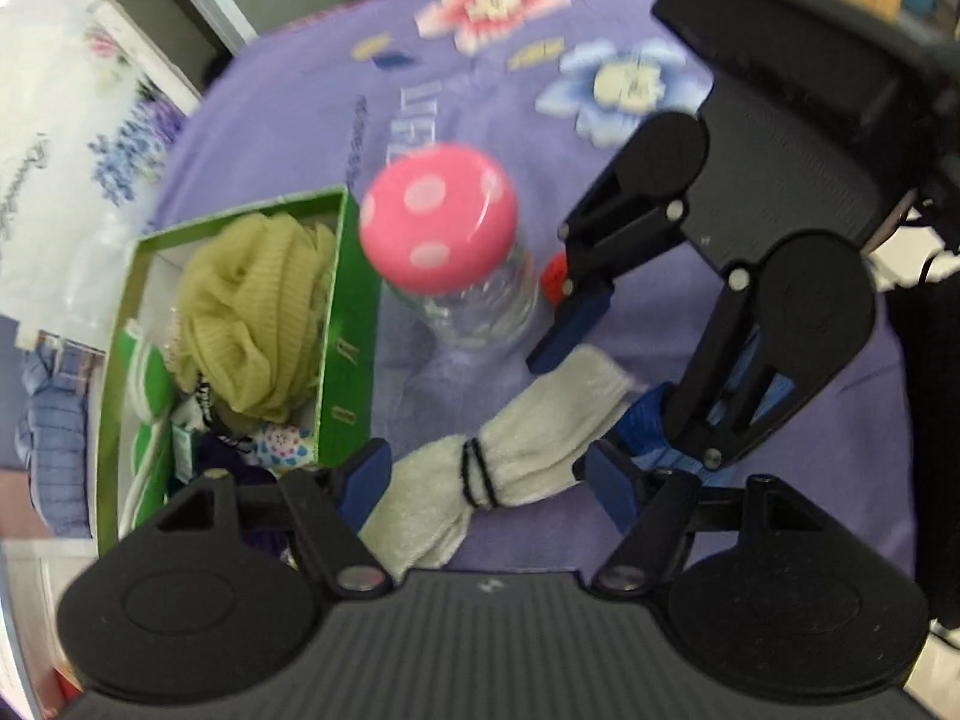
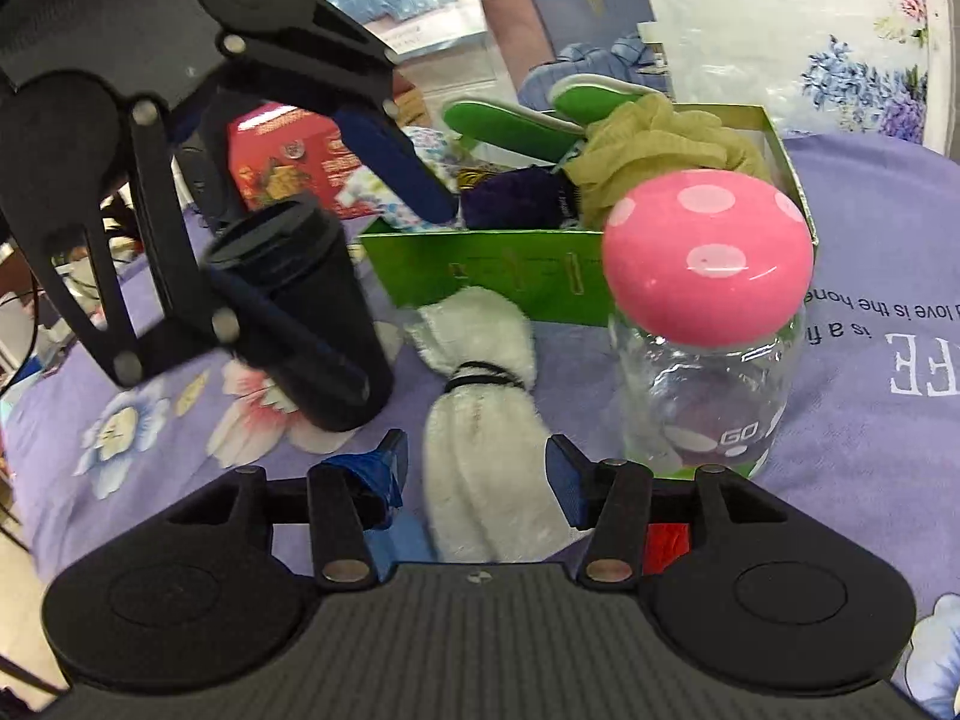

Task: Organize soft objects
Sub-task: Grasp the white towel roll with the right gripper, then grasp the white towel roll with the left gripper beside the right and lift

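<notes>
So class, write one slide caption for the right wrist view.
Right gripper straddles a banded white towel beside the pink-lidded jar.

A clear jar (image 2: 708, 384) with a pink, white-dotted mushroom lid (image 2: 708, 267) stood on the purple flowered tablecloth (image 2: 870, 450). A black cup (image 2: 318, 312) stood left of it, a red carton (image 2: 285, 159) behind, printed bedding packages (image 2: 798, 24) beyond.

A bedding shop or storeroom, seemingly — packaged bedding sets (image 2: 798, 30) stacked beyond the floral-clothed table (image 1: 300, 138)
</notes>
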`<state>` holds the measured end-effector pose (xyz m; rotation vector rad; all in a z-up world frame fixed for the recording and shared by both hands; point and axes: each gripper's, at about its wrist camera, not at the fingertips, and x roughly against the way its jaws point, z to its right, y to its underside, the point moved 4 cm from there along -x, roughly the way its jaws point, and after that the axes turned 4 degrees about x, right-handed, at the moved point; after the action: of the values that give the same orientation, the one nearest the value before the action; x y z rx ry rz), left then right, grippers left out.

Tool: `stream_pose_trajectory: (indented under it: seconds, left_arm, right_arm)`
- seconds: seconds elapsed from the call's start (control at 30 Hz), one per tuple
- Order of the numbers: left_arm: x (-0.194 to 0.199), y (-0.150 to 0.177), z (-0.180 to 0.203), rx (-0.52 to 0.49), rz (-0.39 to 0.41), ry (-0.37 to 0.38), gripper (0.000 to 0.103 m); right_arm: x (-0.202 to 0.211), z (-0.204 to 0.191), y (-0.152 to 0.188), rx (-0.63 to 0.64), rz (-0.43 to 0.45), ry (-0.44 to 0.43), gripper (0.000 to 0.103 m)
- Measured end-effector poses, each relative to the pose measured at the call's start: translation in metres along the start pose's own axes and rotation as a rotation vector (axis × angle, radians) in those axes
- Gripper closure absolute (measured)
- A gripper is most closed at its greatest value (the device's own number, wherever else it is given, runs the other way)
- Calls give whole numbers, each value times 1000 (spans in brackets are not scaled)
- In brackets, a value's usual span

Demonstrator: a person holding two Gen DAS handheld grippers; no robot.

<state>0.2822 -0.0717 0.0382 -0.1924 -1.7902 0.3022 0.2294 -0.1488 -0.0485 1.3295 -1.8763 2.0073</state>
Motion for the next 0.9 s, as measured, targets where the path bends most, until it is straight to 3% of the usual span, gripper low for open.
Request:
stream_pose_trajectory:
  seconds: [0.1, 0.43, 0.63, 0.8, 0.9]
  left_arm:
    - [-12, -1, -3, -9, -44, 27, 30]
    - [6, 15, 15, -15, 4, 24, 30]
    - [21, 27, 24, 35, 11, -9, 30]
    - [36, 39, 38, 80, 21, -21, 30]
    - [39, 45, 49, 100, 25, -20, 30]
  right_arm:
    - [-15, 1, -1, -18, -29, -7, 66]
    - [-47, -15, 7, 92, -108, 77, 61]
    - [-28, -44, 28, 243, -143, -145, 56]
    - [-2, -52, 45, 160, -207, -330, 55]
    - [11, -58, 59, 125, -226, -370, 54]
